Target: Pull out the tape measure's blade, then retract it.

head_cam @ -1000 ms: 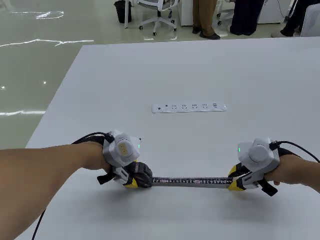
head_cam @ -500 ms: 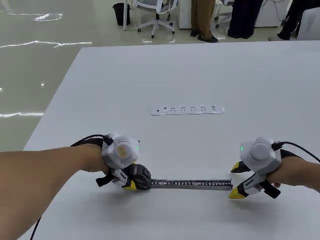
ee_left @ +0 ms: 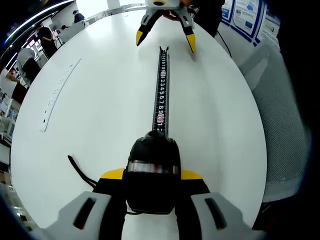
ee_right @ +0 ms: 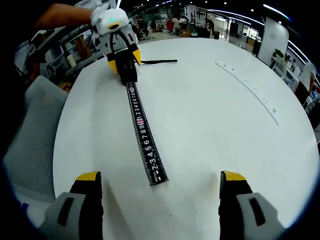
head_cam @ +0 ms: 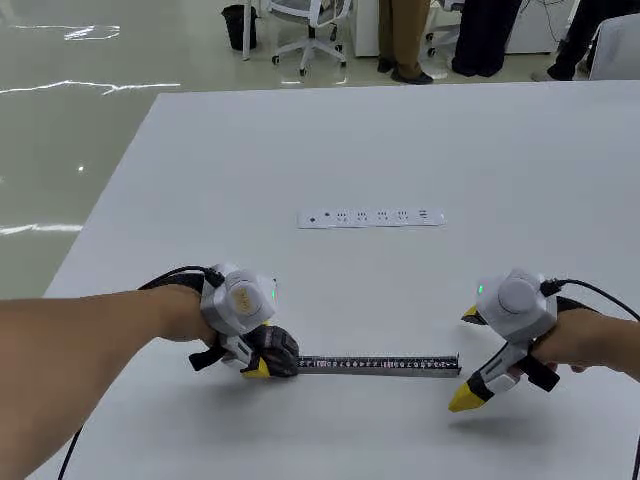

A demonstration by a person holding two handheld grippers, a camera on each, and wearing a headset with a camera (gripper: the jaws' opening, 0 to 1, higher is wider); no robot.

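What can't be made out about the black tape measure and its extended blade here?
- Lock on the black tape measure case: head view, covered by the clamping left gripper.
- Numerals on the dark blade: head view, too small.
- Blade's end hook: left gripper view, too small.

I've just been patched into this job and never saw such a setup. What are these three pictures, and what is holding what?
No robot here: a person holds a two-jaw gripper in each hand. The wide picture comes from a camera on the person's head; each round one from a camera riding on a gripper, looking along its jaws. On the white table lies a power strip. The left gripper is shut on the tape measure's black case. Its blade lies pulled out flat towards the right gripper, whose jaws stand open, the blade's end between them, touching neither.
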